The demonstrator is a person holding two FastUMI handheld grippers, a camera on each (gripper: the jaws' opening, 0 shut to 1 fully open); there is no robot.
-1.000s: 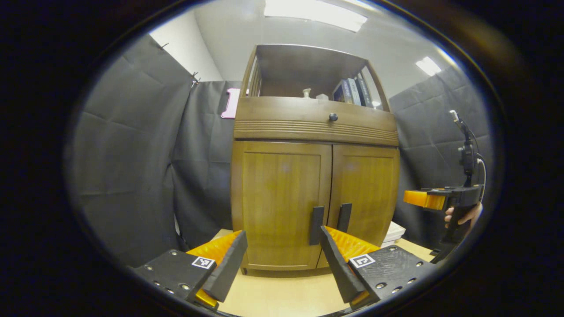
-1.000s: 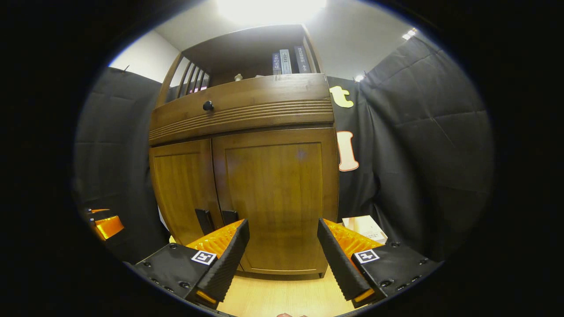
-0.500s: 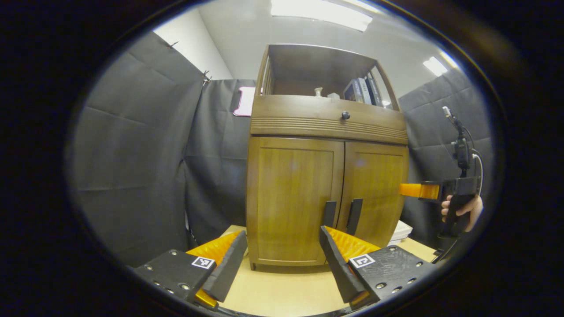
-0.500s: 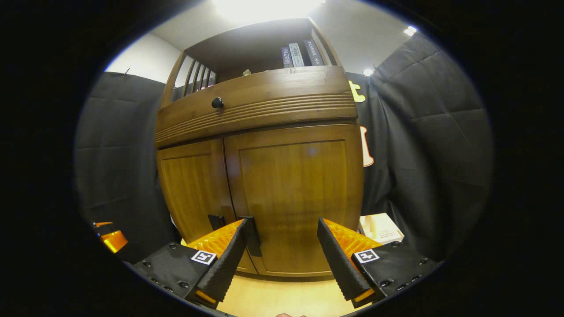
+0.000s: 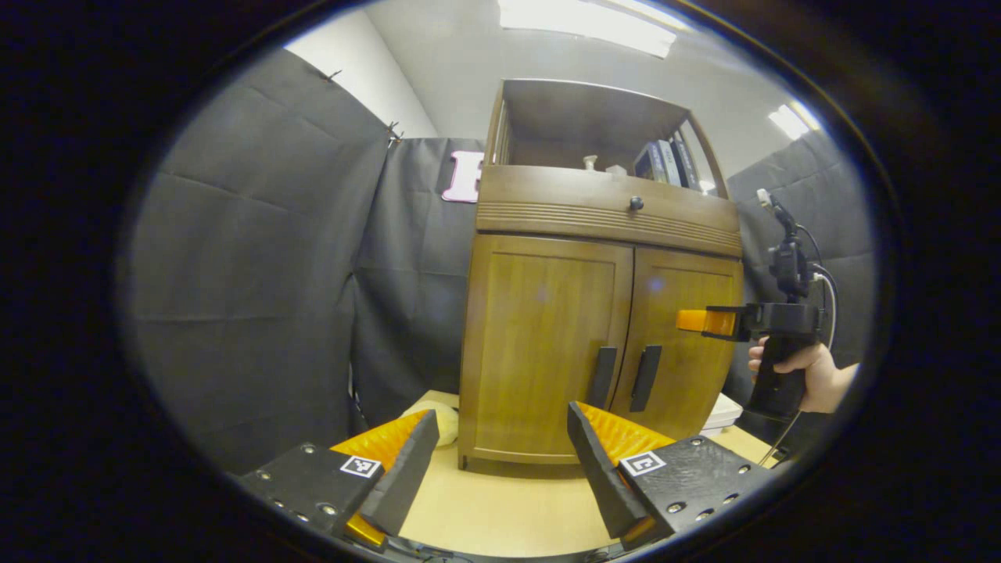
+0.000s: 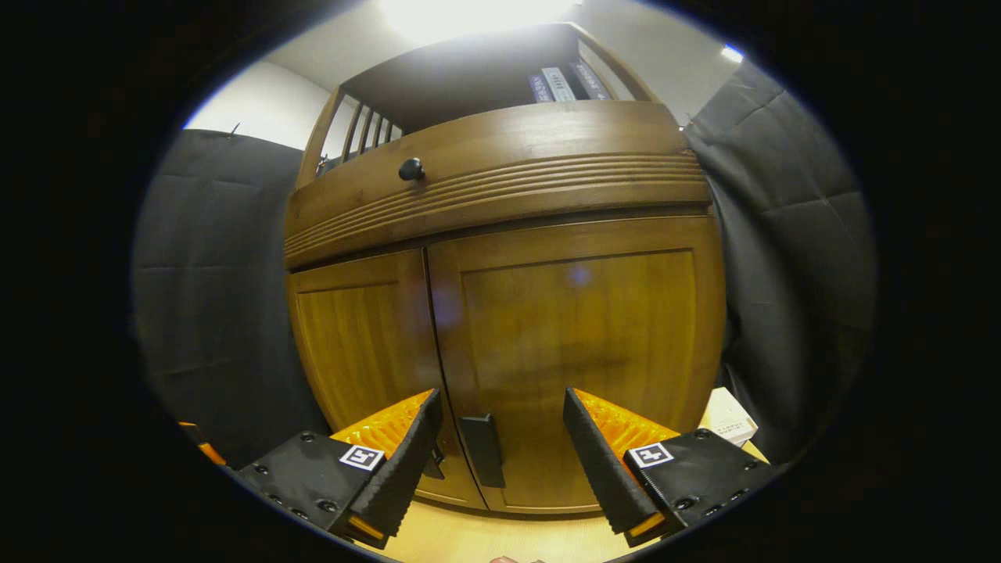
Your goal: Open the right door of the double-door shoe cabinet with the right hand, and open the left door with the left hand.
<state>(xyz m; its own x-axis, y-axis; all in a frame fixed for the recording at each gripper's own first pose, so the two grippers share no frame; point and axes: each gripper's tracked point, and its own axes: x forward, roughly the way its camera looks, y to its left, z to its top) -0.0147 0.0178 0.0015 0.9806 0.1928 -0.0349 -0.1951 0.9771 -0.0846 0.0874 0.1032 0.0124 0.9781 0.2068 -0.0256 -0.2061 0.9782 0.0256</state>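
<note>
1. Two doors, both closed, on the shoe cabinet. Right door handle, a dark upright bar, sits at lower centre of the right gripper view, in the gap between my spread fingers but nearer the left one.
2. Right gripper: jaws wide open, holding nothing; handle's long axis is vertical, beyond the tips, not touched.
3. Left gripper: jaws open, empty. Left door handle lies up and right of its gap, well apart.
4. Judgement: right gripper is nearer; advance it, nudging left to centre the bar.
</note>
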